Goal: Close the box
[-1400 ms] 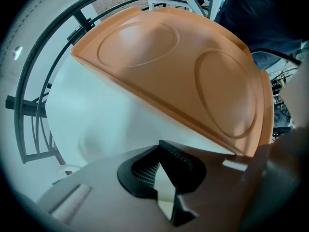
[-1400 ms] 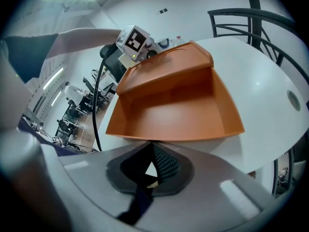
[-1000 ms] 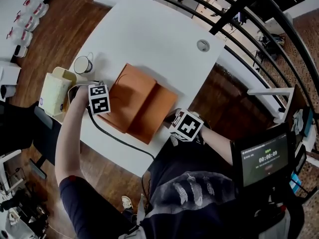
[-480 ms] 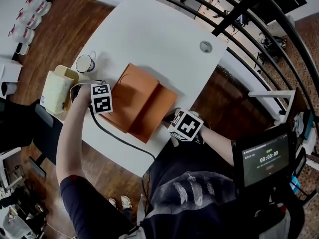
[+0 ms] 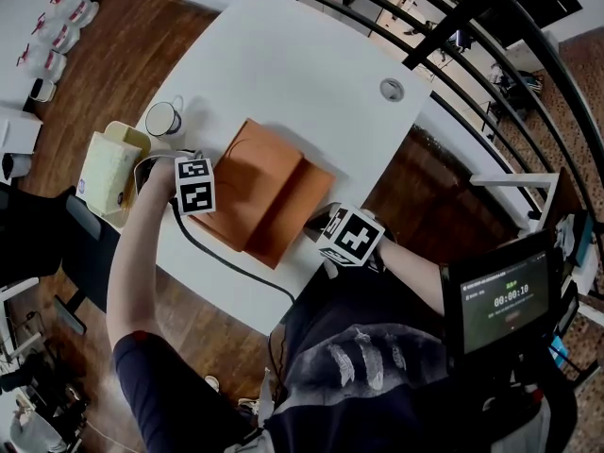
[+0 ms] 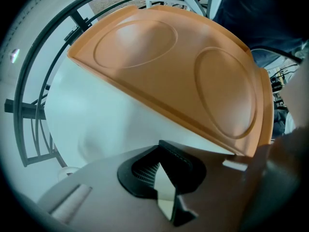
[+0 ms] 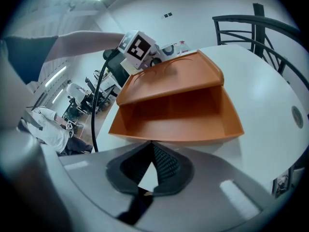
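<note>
An orange box (image 5: 269, 196) lies open on the white table (image 5: 302, 74). Its lid (image 7: 169, 81) is raised and leans partway over the base (image 7: 178, 122). The lid's outer face (image 6: 183, 76), with two oval embossings, fills the left gripper view. My left gripper (image 5: 213, 192) is at the lid's left edge, its marker cube (image 7: 139, 47) showing behind the lid; the shut jaws (image 6: 159, 162) hold nothing and sit just under the lid's rim. My right gripper (image 7: 152, 151) is shut and empty, close to the base's near edge without visibly touching it.
A white mug (image 5: 162, 119) and a cream container (image 5: 109, 170) stand at the table's left edge. There is a round cable hole (image 5: 391, 89) at the far right. A black railing (image 5: 453, 26) runs behind the table. A black cable (image 5: 226, 262) trails off the front edge.
The lid has tipped further over the base. My left gripper has shifted slightly right with it. The right gripper has hardly moved.
</note>
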Demonstrator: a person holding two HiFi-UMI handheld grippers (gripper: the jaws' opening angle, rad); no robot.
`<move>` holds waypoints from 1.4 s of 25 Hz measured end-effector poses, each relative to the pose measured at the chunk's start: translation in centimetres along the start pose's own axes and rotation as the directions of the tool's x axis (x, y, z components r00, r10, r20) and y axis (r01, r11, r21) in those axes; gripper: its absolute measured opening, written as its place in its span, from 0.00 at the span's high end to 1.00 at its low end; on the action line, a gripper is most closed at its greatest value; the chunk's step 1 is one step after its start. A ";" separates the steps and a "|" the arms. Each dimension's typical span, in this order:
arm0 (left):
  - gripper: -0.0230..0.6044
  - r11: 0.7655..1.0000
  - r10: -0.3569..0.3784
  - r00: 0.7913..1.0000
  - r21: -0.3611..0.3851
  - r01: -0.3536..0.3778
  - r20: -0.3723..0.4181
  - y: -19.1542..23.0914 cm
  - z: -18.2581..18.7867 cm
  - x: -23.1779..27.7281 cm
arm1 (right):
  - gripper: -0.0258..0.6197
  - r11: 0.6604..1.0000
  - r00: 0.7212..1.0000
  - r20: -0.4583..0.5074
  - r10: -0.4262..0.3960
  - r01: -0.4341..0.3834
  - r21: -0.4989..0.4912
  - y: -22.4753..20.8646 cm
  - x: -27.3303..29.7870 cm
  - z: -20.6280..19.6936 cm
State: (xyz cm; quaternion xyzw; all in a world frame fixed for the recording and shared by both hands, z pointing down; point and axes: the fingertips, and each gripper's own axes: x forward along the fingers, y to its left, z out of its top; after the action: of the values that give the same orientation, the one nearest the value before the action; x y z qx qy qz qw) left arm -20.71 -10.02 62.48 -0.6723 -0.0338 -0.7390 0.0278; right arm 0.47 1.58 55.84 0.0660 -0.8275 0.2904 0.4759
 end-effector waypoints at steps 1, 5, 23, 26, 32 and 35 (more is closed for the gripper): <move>0.94 1.000 0.001 1.000 0.002 -0.001 -0.001 0.0 0.0 0.0 | 0.95 1.000 1.000 0.000 0.001 -0.001 0.000 0.0 0.0 0.1; 0.94 1.000 0.009 1.000 0.010 -0.009 -0.001 0.0 -0.1 0.0 | 0.95 1.000 1.000 0.004 -0.003 0.003 -0.010 0.1 0.2 0.4; 0.94 1.000 0.013 1.000 0.017 -0.012 -0.002 0.0 0.0 0.0 | 0.95 0.999 1.000 0.022 -0.009 0.010 -0.031 -0.3 0.5 1.8; 0.94 1.000 0.012 1.000 0.018 -0.012 -0.005 0.1 0.0 0.1 | 0.95 0.999 1.000 0.026 -0.008 0.009 -0.032 -0.3 0.6 2.1; 0.94 1.000 0.009 1.000 0.024 -0.009 -0.011 0.1 -0.1 0.1 | 0.95 0.999 1.000 0.029 -0.009 0.010 -0.036 -0.4 0.6 2.4; 0.94 1.000 0.007 1.000 0.022 -0.007 -0.010 0.0 -0.1 0.1 | 0.95 0.999 0.999 0.035 -0.009 0.010 -0.035 -0.4 0.6 2.6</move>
State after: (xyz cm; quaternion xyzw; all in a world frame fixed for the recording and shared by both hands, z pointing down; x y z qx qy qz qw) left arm -20.85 -10.07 62.54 -0.6684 -0.0392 -0.7418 0.0379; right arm -1.64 -0.03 55.55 0.0664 -0.8403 0.2724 0.4641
